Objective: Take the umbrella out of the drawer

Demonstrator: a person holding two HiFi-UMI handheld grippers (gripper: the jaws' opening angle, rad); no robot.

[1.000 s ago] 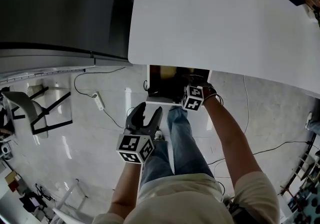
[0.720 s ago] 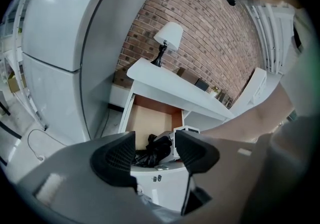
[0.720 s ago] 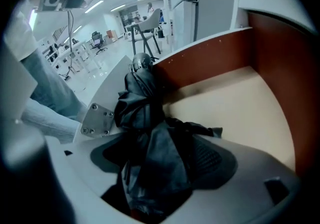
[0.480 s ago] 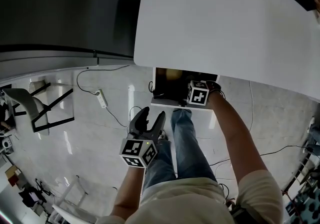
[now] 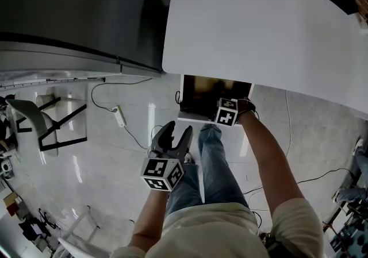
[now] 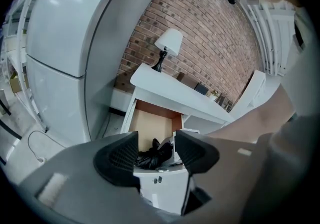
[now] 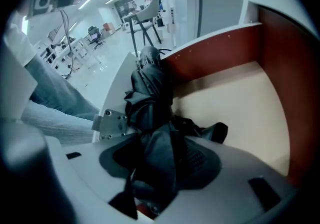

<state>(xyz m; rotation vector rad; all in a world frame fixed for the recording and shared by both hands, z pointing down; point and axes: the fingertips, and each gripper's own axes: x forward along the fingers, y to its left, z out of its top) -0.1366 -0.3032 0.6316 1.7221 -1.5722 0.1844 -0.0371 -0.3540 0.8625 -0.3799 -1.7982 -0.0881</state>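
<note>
The black folded umbrella (image 7: 150,98) lies along the front of the open drawer (image 7: 215,53), its handle end toward the drawer's corner. My right gripper (image 7: 160,160) points steeply down into the drawer, and its jaws are closing on the umbrella's loose fabric, which fills the gap between the pads. In the head view only the right gripper's marker cube (image 5: 227,112) shows, at the drawer's front edge (image 5: 195,118). My left gripper (image 5: 172,133) hangs open and empty over the floor, in front of the drawer. Between its fingers I see the umbrella (image 6: 152,155) in the drawer (image 6: 160,188).
The drawer sticks out from under a white desk top (image 5: 259,21). A tall grey cabinet (image 5: 69,10) stands to the left. A power strip with its cable (image 5: 118,116) and a chair (image 5: 29,119) are on the glossy floor. A lamp (image 6: 168,43) stands on the desk.
The right gripper's cube has tilted a little further down at the drawer's front edge. The left gripper has stayed where it was, open.
</note>
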